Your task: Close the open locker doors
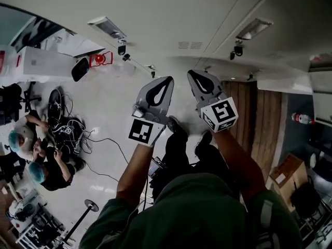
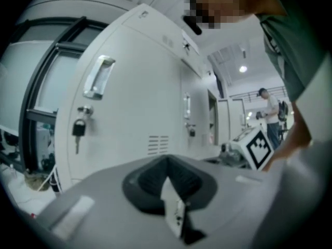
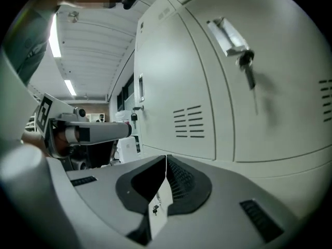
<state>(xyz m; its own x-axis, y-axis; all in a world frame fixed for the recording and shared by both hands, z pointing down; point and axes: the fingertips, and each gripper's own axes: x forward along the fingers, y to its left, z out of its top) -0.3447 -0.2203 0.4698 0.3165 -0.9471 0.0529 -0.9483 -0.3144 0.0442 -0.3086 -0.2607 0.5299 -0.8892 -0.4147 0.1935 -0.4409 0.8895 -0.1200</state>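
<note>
Left gripper (image 2: 167,165) & right gripper (image 3: 165,162): jaws pressed together, nothing btwn; locker doors (image 2: 135,97) fill upper centre of left gripper view, nearest look shut, maybe one ajar further right; risk: tips skid off smooth panel, door rebounds open.

Black cables (image 1: 67,131) lie tangled on the pale floor (image 1: 111,105), just beside two seated people in blue caps (image 1: 49,173). A cardboard box (image 1: 288,173) sits near wooden panelling (image 1: 264,123). A standing person (image 2: 271,113) shows far off.
</note>
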